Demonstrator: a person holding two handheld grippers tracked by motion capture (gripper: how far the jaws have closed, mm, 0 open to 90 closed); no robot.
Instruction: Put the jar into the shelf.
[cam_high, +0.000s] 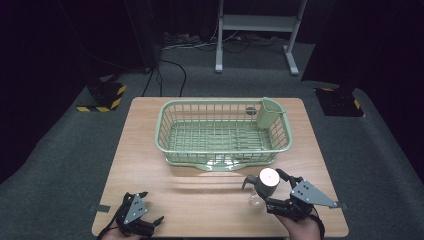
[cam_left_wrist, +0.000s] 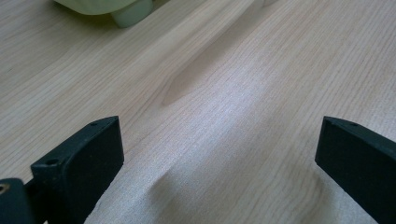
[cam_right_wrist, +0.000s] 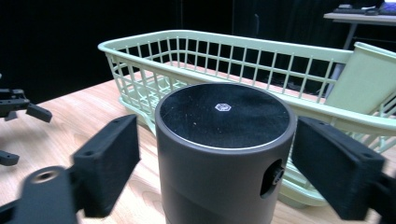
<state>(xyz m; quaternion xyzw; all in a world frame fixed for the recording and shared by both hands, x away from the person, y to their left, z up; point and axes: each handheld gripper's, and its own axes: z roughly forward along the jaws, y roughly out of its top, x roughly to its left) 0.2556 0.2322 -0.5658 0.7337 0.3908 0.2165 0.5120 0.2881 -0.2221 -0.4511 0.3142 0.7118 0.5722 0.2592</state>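
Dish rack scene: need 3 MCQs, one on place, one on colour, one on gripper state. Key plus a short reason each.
1. Where does the dark cylinder stand?
A. inside the rack
B. on the table in front of the rack, between the right gripper's jaws
C. beside the left gripper

2. What colour is the dish rack?
A. pale green
B. white
C. blue

3. How do the left gripper's jaws stand?
A. shut on the cylinder
B. shut on nothing
C. open over bare wood

Key:
1 B, since the right gripper view shows the cylinder between the right gripper's two jaws with the rack behind it.
2 A, as the high view shows pale green wire and a matching cup in its corner.
3 C, because the left gripper view shows the jaws wide apart over the table.
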